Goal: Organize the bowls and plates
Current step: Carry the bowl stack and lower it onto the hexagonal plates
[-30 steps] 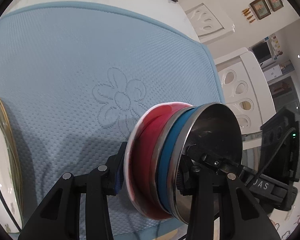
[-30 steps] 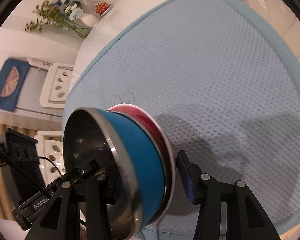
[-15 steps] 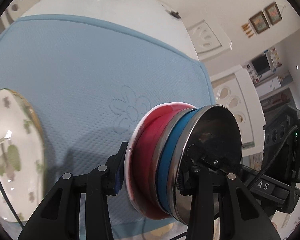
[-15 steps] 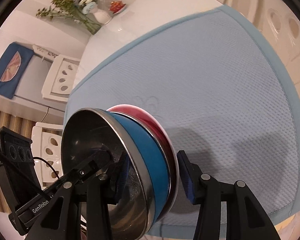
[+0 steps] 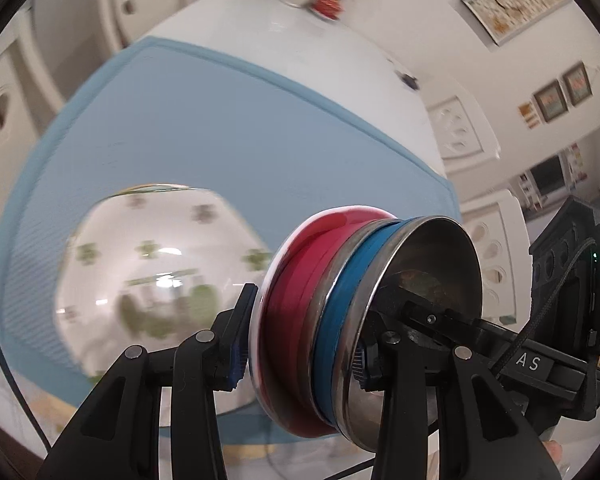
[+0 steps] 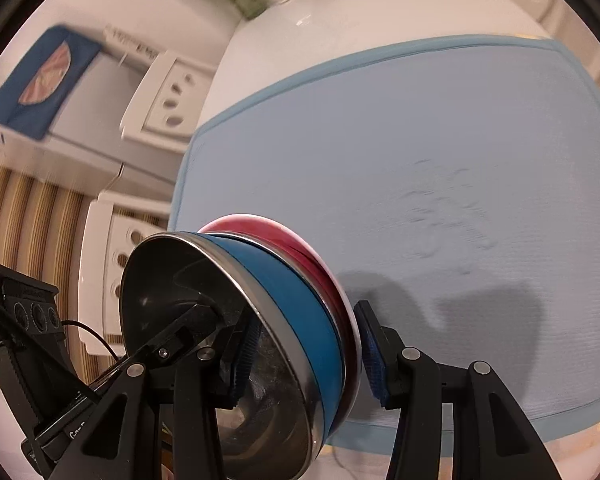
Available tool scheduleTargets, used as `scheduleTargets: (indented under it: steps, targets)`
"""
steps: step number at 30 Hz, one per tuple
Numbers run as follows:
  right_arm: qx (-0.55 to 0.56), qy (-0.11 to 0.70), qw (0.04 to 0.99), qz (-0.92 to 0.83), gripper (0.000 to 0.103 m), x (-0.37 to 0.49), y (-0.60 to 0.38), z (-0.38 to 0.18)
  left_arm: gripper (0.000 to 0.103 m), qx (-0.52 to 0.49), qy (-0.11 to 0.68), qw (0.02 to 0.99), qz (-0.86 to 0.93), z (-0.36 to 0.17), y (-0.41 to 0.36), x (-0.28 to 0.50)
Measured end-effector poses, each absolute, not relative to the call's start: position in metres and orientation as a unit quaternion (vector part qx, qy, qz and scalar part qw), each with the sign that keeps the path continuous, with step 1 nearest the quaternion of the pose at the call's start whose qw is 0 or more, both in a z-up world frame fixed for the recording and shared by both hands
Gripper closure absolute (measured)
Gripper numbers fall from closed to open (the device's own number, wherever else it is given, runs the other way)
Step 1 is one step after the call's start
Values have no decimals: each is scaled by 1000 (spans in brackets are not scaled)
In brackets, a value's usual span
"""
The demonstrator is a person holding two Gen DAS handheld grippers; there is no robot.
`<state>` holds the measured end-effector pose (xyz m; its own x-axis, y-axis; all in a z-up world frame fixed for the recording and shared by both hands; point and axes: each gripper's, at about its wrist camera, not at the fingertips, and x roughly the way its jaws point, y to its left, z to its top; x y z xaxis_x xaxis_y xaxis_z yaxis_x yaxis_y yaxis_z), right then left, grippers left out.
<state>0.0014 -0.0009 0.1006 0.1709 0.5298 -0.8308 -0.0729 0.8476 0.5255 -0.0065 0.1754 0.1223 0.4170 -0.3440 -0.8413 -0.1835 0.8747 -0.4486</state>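
both the left tool (image 5: 304, 360) and right tool (image 6: 304, 356) pinched the nested bowl stack (image 5: 364, 320) by its rims, clear above the blue mat (image 5: 228, 120) on the counter. steel rims looked slippery; grip opposite edges.

White table (image 5: 332, 56), blue mat (image 5: 228, 120) on it (floral plate (image 5: 148, 264) atop)

Quick count: two nested bowls, one red-and-white bowl (image 5: 296, 280) and one blue steel-lined bowl (image 5: 384, 304). One white plate with green floral print (image 5: 148, 264) at left, one light blue textured mat (image 6: 420, 152), one white table (image 6: 380, 12), two black grippers.
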Motion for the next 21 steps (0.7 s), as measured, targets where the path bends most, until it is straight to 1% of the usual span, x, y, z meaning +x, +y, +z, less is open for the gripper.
scheduleTargets:
  steps: [9,17,21]
  targets:
    - [168,643,716,212,56,-3,80,71,66,-250,554,794,-25,94,235,-20]
    - [160,662,707,191,56,-1,107,53,66,-256,567,782,-38,74,266,-23]
    - [163,661,710,179,56,1,112,51,68,-255,565,783,-53,75,272,-18]
